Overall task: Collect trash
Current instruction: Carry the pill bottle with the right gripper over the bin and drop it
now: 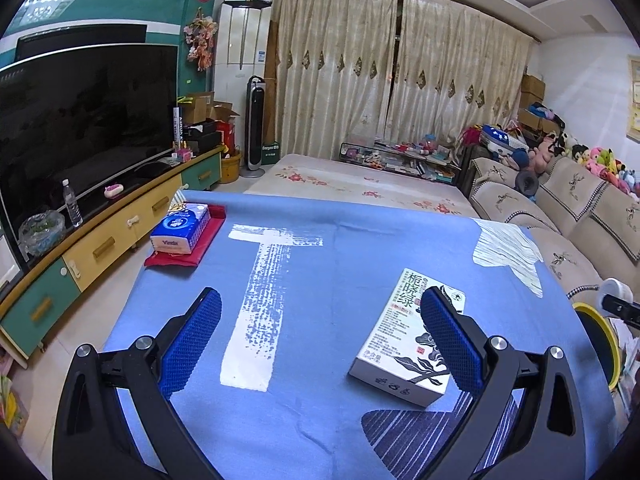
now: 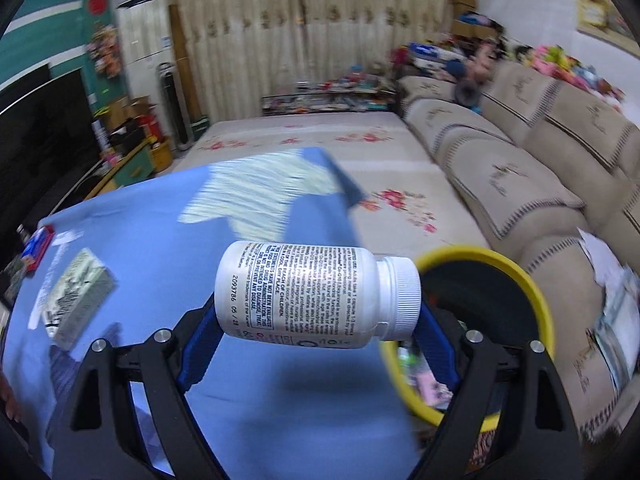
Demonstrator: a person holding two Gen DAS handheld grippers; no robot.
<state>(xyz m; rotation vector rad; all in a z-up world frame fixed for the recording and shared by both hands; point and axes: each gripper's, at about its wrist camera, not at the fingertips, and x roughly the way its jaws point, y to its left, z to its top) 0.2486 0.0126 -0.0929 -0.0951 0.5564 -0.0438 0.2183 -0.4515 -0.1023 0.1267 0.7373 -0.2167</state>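
Above the blue desk [image 2: 168, 248], the right gripper [image 2: 316, 320] holds a white pill bottle [image 2: 316, 292] sideways, fingers clamped on its ends, beside the yellow-rimmed bin [image 2: 536, 292]; the left gripper [image 1: 320, 336] hovers, fingers apart, near a white box [image 1: 404, 344]

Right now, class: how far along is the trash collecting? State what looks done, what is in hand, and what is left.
Done: some litter already lies in the yellow-rimmed bin. In hand: the right gripper holds a white pill bottle sideways, beside the bin, not yet dropped. Left: the white box remains on the blue tablecloth, near the open, empty left gripper.
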